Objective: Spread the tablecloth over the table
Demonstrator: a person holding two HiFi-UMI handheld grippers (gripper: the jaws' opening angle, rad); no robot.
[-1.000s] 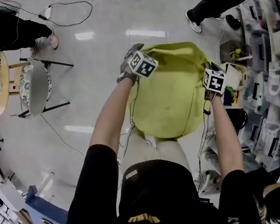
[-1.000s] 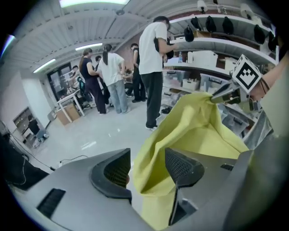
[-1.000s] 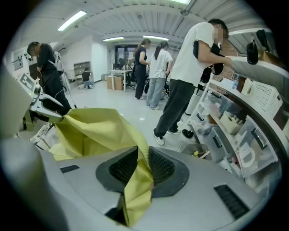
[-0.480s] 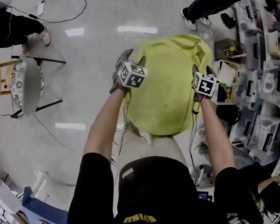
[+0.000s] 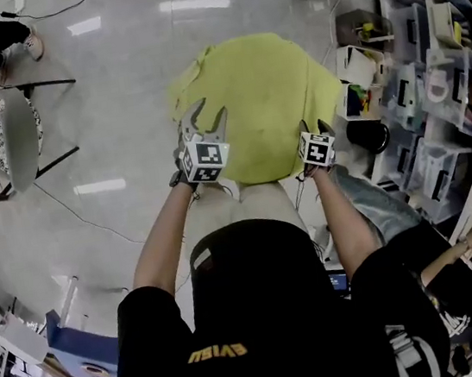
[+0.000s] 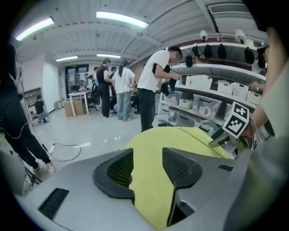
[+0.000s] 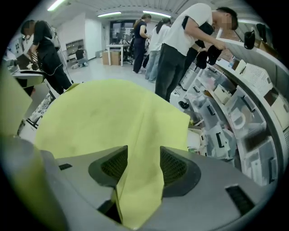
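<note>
Okay, mostly done by my read: the cloth lies opened out flat in front of me, draped over what I take to be the table, which is hidden under it. Its near edge sits right at both grippers, and the far side reaches toward the shelves. The far-left corner looks rumpled, with a flap that isn't lying flat. The left gripper is at the near-left edge. Its jaws have just been closing a little, but they stand apart, with the cloth running through the gap and, as far as I can see, not pinched. The right gripper is at the near-right edge in the same state: its jaws have just been closing yet are apart, with a slack fold of cloth standing up between them and no real clamp on it. So both are released, with fabric in the gap. I'd say what's left is flattening that far-left flap, evening the overhang all round, then pulling both grippers clear of the near edge. I can't tell how well it's centred.
</note>
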